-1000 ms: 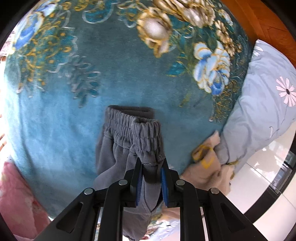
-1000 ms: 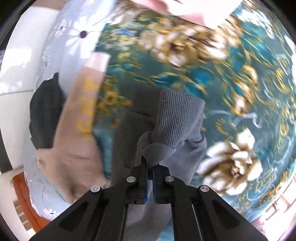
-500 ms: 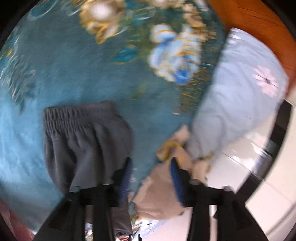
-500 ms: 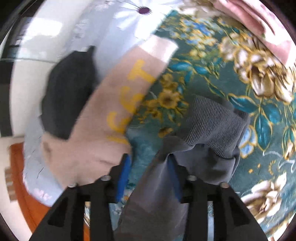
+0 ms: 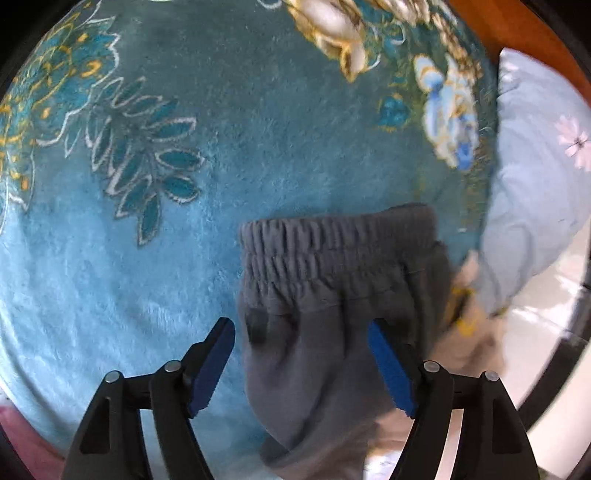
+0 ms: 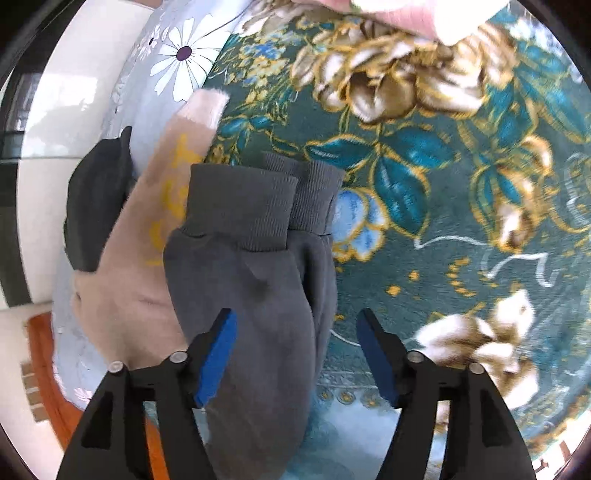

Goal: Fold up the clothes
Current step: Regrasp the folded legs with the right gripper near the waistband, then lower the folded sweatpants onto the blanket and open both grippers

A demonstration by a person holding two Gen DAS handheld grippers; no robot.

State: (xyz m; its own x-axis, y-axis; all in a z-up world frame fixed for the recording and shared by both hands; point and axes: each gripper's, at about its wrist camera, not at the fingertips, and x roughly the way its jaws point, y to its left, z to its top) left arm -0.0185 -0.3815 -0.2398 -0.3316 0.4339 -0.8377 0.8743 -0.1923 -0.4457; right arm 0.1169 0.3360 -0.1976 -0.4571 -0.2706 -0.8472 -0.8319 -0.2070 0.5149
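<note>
L gripper (image 5: 301, 363) spread wide, holding nothing; grey sweatpants (image 5: 332, 295) lie on teal floral blanket (image 5: 147, 240), elastic waistband (image 5: 336, 243) at 12 o'clock just ahead of the tips. R gripper (image 6: 297, 356) also spread, empty; ribbed cuffs (image 6: 258, 206) at 11. Soft, light, floppy fabric, so prob. best pinched at waistband & cuff edges.

Open blanket (image 5: 184, 258) is seen to the left of the grey trousers (image 5: 332, 295) in the left wrist view, and to the right of their cuffs (image 6: 258, 206) in the right wrist view. The opposite side is crowded by a beige garment (image 6: 129, 288), touching the trousers, and a black garment (image 6: 96, 199) lying beyond it at the blanket's edge. The blanket's far edge is occupied by a pink cloth (image 6: 424, 14).
</note>
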